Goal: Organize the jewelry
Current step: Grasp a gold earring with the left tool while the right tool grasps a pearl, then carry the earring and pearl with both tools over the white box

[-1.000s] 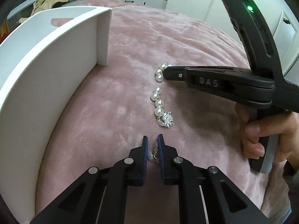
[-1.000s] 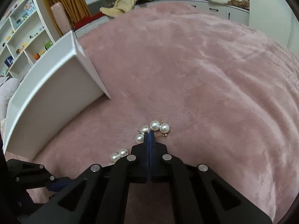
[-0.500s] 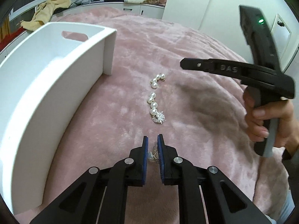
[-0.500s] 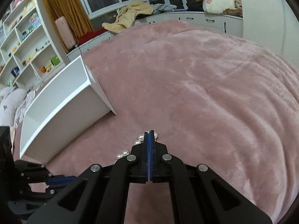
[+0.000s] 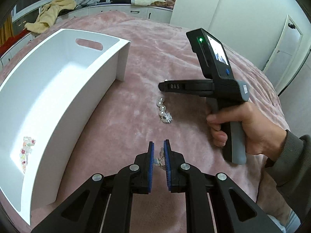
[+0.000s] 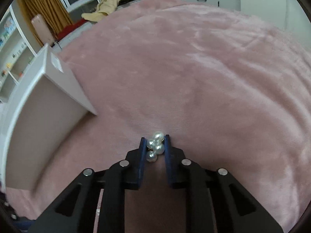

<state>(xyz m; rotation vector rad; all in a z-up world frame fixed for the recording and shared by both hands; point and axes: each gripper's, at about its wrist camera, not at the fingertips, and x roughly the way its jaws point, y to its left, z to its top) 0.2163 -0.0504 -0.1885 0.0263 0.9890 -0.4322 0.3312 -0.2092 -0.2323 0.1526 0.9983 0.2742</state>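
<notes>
Bedroom; pink plush blanket (image 5: 136, 73) as work surface, window bench and shelves behind.

Left tongs (image 5: 158, 151): lower centre of left view. Jaws nearly shut, pinching a small clear-bead piece with a metal fitting (image 5: 161, 158), likely lifted for the box.

Right tongs (image 6: 155, 145): lower centre of right view. Jaws have just been opening; now slightly apart around a cluster of pearls (image 6: 155, 145). Whether the pads press them, cannot tell.

Pearl strand with silver charm (image 5: 165, 114): centre of left view, on blanket, just below the right tongs' tip (image 5: 162, 86). Only this view shows its length and the person's hand (image 5: 250, 128).

White box (image 5: 120, 62): left of frame. Coloured bead piece (image 5: 27, 149) inside, visible in left view only; right view shows the outer wall (image 6: 48, 112).
</notes>
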